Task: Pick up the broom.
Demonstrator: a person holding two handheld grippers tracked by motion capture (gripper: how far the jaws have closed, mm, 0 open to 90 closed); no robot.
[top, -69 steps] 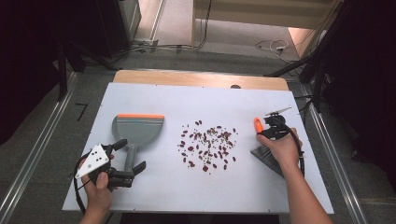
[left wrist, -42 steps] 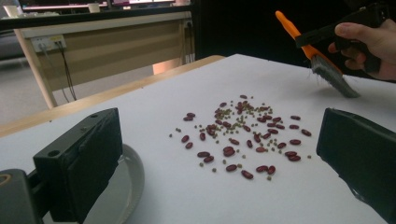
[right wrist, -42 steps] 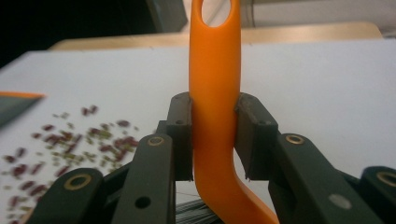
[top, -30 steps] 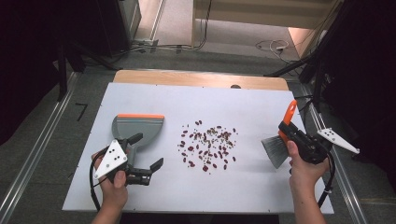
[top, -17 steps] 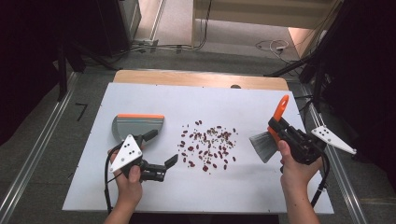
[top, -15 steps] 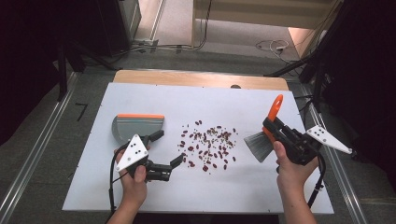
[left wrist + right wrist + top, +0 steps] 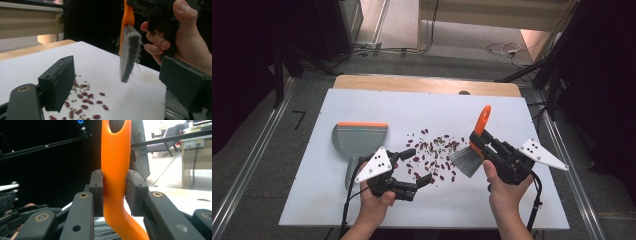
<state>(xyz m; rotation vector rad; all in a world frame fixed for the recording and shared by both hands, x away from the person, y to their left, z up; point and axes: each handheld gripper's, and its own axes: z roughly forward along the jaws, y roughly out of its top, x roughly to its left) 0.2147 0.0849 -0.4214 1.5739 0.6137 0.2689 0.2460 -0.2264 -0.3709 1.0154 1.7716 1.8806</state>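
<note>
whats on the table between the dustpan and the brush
In the high view, scattered red beans lie on the white table between the dustpan and the brush; the open left tool reaches into their near-left edge.

The white table (image 7: pixel 522 210) is evenly lit from overhead with only faint shadows; its surroundings fall into darkness. The right gripper view glares at its upper right, and nearby jaws look soft

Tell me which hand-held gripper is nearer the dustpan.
Left. The left hand-held gripper hangs open just right of the dustpan; the right hand-held gripper, shut on the brush, is beyond the scattered beans.
</note>
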